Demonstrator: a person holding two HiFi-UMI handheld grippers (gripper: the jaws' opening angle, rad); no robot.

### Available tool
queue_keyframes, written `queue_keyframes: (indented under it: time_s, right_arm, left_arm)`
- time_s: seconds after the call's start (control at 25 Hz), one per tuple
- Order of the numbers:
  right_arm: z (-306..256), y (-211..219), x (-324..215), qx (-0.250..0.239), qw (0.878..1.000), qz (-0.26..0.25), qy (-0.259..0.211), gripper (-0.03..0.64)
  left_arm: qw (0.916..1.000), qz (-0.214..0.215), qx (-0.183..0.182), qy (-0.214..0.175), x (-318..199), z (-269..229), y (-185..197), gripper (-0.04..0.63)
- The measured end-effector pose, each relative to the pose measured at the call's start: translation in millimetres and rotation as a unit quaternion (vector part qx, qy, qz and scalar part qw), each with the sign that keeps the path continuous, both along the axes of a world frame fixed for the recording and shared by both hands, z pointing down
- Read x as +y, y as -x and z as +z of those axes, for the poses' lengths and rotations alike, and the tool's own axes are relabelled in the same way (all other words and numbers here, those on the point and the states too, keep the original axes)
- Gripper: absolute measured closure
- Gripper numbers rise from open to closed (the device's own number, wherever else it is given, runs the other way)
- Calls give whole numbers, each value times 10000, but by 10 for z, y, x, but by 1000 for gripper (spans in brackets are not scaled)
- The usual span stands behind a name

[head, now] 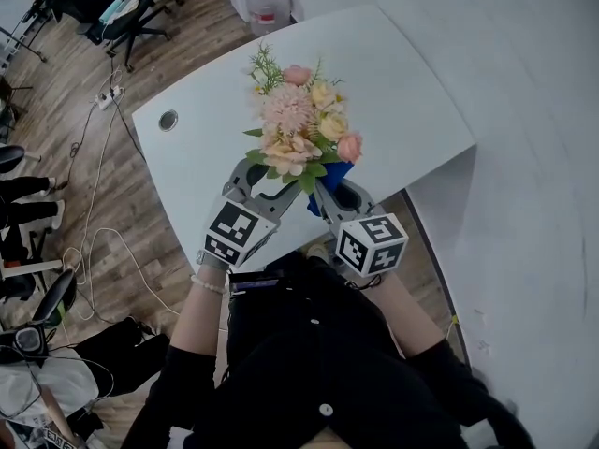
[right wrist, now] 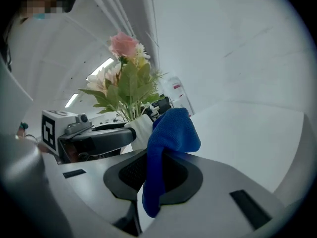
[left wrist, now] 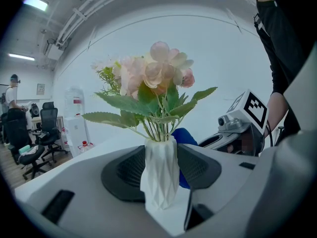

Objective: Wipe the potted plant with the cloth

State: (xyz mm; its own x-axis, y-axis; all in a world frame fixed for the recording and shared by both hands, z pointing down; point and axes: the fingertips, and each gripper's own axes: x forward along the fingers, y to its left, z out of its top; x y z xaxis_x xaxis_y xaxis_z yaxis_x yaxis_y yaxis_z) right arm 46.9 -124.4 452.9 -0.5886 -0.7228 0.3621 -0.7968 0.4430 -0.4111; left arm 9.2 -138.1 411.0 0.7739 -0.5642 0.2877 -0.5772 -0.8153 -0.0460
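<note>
Nearest the person, the left gripper (head: 267, 183) has its jaws set partway apart and clamped around the white faceted vase (left wrist: 159, 175) of the potted plant, which stands upright. At its three o'clock, the right gripper (head: 337, 195) has its jaws clenched on a blue cloth (right wrist: 166, 138). The cloth's bunched top sits just beside the vase. Pink and cream flowers (head: 301, 124) spread at twelve o'clock over the white surface (head: 412, 92). Office chairs (head: 131, 7) stand far off at eleven o'clock.
</note>
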Motion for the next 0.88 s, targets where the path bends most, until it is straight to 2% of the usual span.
queue_keyframes:
  time_s: [0.16,0.4,0.6,0.88]
  right_arm:
    - [-137,54,52,694,9949,-393,-613,537]
    - [-216,193,155,1687,9711,-989,-1366,537]
    - [-258,261,242,2816,9259,-1400,-2095,537]
    - [-110,443,411,3628,8732,-2051,-2527,537]
  left_arm:
    - [10000,-3,3,1,7,-7,-3,380]
    - [10000,0,14,14,4,-28,4,380]
    - [10000,10,28,26,3,-58,-1,380]
    - [10000,24,26,37,6,-57,14,380]
